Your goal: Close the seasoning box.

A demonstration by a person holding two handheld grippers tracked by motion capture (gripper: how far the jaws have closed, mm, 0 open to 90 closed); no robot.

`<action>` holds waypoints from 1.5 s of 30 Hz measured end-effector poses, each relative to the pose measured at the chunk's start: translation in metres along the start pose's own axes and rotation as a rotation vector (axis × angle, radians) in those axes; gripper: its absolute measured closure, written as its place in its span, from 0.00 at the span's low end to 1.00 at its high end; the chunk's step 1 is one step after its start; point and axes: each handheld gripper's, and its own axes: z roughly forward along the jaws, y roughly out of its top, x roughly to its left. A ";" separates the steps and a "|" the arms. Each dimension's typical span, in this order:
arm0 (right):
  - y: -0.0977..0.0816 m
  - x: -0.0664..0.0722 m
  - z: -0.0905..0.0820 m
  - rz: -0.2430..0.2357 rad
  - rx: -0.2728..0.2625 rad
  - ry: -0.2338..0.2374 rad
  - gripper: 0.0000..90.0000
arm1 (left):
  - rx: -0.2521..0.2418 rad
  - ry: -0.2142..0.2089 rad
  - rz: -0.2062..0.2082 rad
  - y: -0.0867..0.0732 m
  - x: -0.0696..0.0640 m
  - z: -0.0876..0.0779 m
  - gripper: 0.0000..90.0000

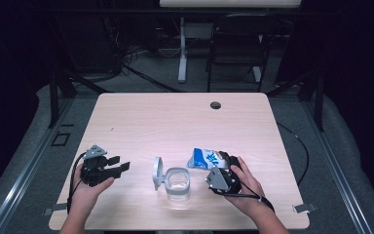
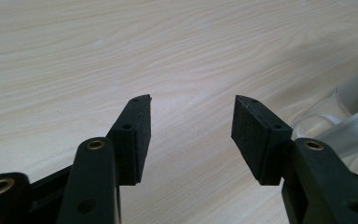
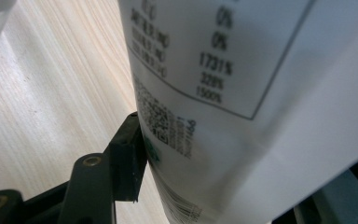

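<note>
Near the table's front edge, right of centre: a blue-and-white packet [image 1: 205, 158] sits clamped in the right gripper [image 1: 222, 168], held just beside the jar.
Packet up close: its printed white back [image 3: 242, 93] lies against the one jaw pad in sight; the other jaw is hidden behind it, so the grip looks firm but I judge that from one side.
Jar: a clear container [image 1: 178, 184] stands open on the table [image 1: 175, 117], its lid [image 1: 157, 172] hinged back to the left.
Left gripper [image 1: 119, 167]: jaws wide apart, holding nothing, resting well left of the jar.
Done so far: packet picked up, jar open.
Left to do: probably getting the packet to or into the jar; nothing is inside yet.
</note>
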 end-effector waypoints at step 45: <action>0.003 0.009 0.010 -0.175 0.008 -0.059 0.48 | 0.006 0.001 -0.009 -0.002 0.001 0.001 0.53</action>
